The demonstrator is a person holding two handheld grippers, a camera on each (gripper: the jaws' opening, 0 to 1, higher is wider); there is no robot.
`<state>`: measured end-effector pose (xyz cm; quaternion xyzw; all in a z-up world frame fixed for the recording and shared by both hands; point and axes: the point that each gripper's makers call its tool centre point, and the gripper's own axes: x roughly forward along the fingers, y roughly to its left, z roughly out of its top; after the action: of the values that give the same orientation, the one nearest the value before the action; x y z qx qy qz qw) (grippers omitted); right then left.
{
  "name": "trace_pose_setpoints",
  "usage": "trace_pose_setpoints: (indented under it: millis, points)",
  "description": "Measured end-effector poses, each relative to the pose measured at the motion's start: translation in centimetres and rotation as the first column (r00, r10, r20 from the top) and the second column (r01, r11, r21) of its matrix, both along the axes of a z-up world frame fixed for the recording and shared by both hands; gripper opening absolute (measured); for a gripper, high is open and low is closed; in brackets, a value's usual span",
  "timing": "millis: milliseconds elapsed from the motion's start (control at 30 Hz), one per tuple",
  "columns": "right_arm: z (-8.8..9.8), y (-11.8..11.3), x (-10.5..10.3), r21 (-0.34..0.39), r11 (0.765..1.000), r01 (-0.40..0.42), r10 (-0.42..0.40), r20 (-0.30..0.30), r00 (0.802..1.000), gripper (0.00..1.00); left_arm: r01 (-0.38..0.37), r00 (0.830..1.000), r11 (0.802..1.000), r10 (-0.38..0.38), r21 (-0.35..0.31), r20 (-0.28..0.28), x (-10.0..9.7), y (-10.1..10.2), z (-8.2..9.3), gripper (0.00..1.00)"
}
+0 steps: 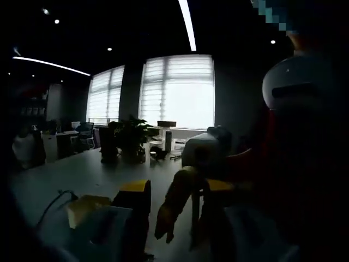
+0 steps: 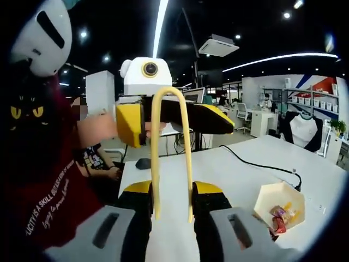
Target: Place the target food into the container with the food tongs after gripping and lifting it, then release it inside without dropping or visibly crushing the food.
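Note:
Yellow food tongs (image 2: 155, 158) stand upright between my right gripper's (image 2: 173, 188) jaws, which are shut on the two arms near their ends. The tongs' bend (image 2: 170, 91) reaches up in front of my left gripper (image 2: 174, 119), whose jaws stand wide apart on either side of it. In the dim left gripper view the tongs (image 1: 173, 204) hang between my left gripper's (image 1: 175, 186) yellow-tipped jaws, and no pinch shows. A cream paper container (image 2: 271, 197) sits on the white table (image 2: 229, 169) at lower right, with small wrapped food pieces (image 2: 281, 215) inside.
A person in a red shirt (image 2: 43, 185) stands close on the left, with a hand behind the left gripper. A black cable (image 2: 262, 165) runs across the table and a dark mouse (image 2: 143, 162) lies beyond. A potted plant (image 1: 131, 139) and desks stand further off.

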<state>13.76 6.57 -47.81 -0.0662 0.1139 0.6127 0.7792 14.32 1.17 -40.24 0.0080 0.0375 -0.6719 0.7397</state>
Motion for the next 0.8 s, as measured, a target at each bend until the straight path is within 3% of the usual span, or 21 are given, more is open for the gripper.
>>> trace_pose_setpoints:
  millis: [167, 267, 400, 500, 600, 700, 800]
  points:
    - [0.4, -0.4, -0.7, 0.016, 0.999, -0.029, 0.029, 0.003, 1.000, 0.24, 0.060, 0.998, 0.998, -0.060, 0.022, 0.009, -1.2, -0.3, -0.2, 0.30]
    - [0.9, -0.5, -1.0, 0.038, 0.999, -0.039, 0.040, -0.007, 0.999, 0.24, 0.111, 0.994, 0.994, -0.111, -0.004, 0.005, -2.3, -0.3, 0.3, 0.22]
    - [1.6, -0.3, -1.5, 0.072, 0.997, -0.036, 0.037, -0.018, 0.999, 0.26, 0.110, 0.993, 0.993, -0.108, -0.032, 0.052, -2.3, 0.1, 0.9, 0.22]
    - [1.5, -0.4, -0.9, 0.072, 0.997, 0.003, -0.005, 0.019, 1.000, 0.27, 0.088, 0.994, 0.995, -0.085, -0.043, 0.063, -1.9, 0.6, 0.6, 0.22]
    - [1.4, -0.8, -0.3, 0.100, 0.993, 0.057, -0.054, -0.032, 0.998, 0.29, 0.050, 0.998, 0.996, -0.047, -0.078, 0.037, -1.2, 1.3, 0.6, 0.22]
    - [0.5, -2.1, 0.1, 0.081, 0.991, 0.103, -0.096, -0.088, 0.991, 0.30, 0.007, 1.000, 0.995, -0.005, -0.101, 0.017, -0.5, 2.1, 0.3, 0.21]
    - [-1.9, -4.0, 0.1, -0.005, 0.988, 0.156, -0.155, -0.155, 0.976, 0.29, -0.039, 0.999, 0.993, 0.041, -0.111, 0.015, 0.0, 3.0, 0.0, 0.21]
